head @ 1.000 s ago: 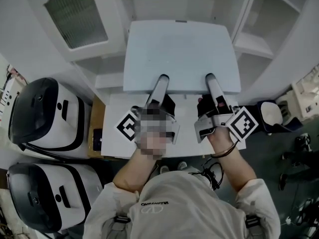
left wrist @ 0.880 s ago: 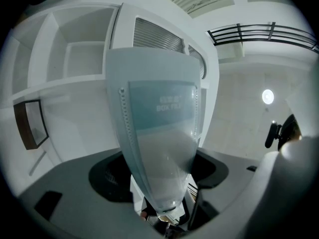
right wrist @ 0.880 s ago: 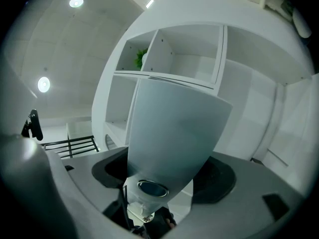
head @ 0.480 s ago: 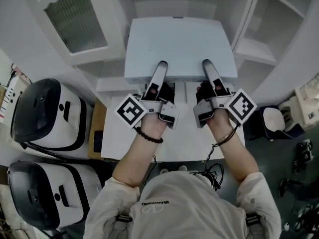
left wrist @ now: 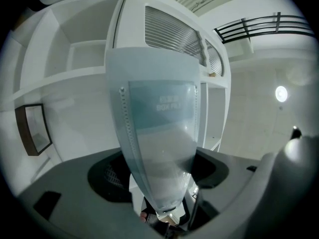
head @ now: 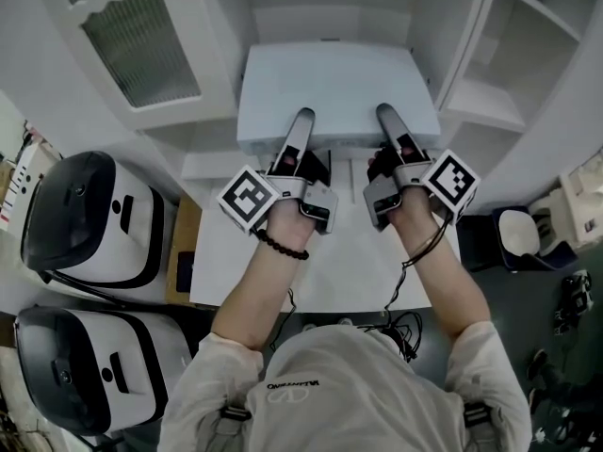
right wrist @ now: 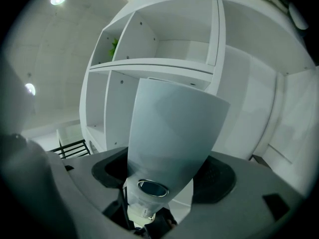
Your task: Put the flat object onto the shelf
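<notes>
Flat object (head: 334, 88), pale blue, printed "BOX FILE", clamped in fingers of left gripper (head: 302, 121) and right gripper (head: 387, 119)

The white shelf unit (head: 482, 104) has open compartments; something green (right wrist: 114, 47) sits in an upper one. A white table (head: 350, 273) stands before it. Beside the table lies dark floor (head: 528, 295).
</notes>
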### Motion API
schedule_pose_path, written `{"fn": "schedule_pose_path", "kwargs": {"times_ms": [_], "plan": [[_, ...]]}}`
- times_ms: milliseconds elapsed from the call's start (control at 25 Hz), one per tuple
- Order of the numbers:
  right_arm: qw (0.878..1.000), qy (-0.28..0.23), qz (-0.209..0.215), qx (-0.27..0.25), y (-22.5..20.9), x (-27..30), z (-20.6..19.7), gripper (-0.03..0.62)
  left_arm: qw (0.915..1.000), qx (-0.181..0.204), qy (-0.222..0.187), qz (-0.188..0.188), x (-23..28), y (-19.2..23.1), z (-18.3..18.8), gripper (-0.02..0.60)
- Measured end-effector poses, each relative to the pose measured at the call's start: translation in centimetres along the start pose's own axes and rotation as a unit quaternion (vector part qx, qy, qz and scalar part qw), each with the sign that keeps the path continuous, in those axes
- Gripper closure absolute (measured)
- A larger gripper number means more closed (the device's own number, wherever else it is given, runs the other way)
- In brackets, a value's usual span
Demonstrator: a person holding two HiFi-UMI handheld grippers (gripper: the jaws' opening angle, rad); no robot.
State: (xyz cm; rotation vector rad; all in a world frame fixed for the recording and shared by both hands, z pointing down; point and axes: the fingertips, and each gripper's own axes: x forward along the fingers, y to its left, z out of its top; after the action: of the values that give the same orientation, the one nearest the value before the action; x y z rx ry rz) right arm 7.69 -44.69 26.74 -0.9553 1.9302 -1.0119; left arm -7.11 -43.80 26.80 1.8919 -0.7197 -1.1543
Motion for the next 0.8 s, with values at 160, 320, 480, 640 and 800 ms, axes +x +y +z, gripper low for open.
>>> {"fn": "schedule_pose_path", "kwargs": {"times_ms": [160, 320, 480, 640, 800], "plan": [[1.0, 0.004, -0.013, 0.016, -0.5, 0.4, -0.2, 0.232, 0.9996, 0.008, 0.011, 0.027, 0.2, 0.5, 0.1, 0.256], [1.0, -0.001, -0.022, 0.022, -0.9, 1.1, 0.4, 0.23, 0.9995, 0.004, 0.009, 0.031, 1.1, 1.1, 0.7, 0.255], [0.999, -0.004, -0.027, 0.031, -1.2, 1.7, 0.7, 0.23, 0.9988, 0.01, 0.01, 0.046, 1.7, 1.8, 0.9, 0.25], [0.999, -0.003, -0.03, 0.031, -1.4, 1.9, 0.8, 0.232, 0.9991, 0.004, 0.01, 0.04, 2.2, 2.0, 1.0, 0.246], [0.999, 0.001, -0.025, 0.028, -1.5, 2.1, 0.8, 0.229, 0.9991, 0.01, 0.008, 0.039, 2.5, 2.3, 1.2, 0.242]]}}
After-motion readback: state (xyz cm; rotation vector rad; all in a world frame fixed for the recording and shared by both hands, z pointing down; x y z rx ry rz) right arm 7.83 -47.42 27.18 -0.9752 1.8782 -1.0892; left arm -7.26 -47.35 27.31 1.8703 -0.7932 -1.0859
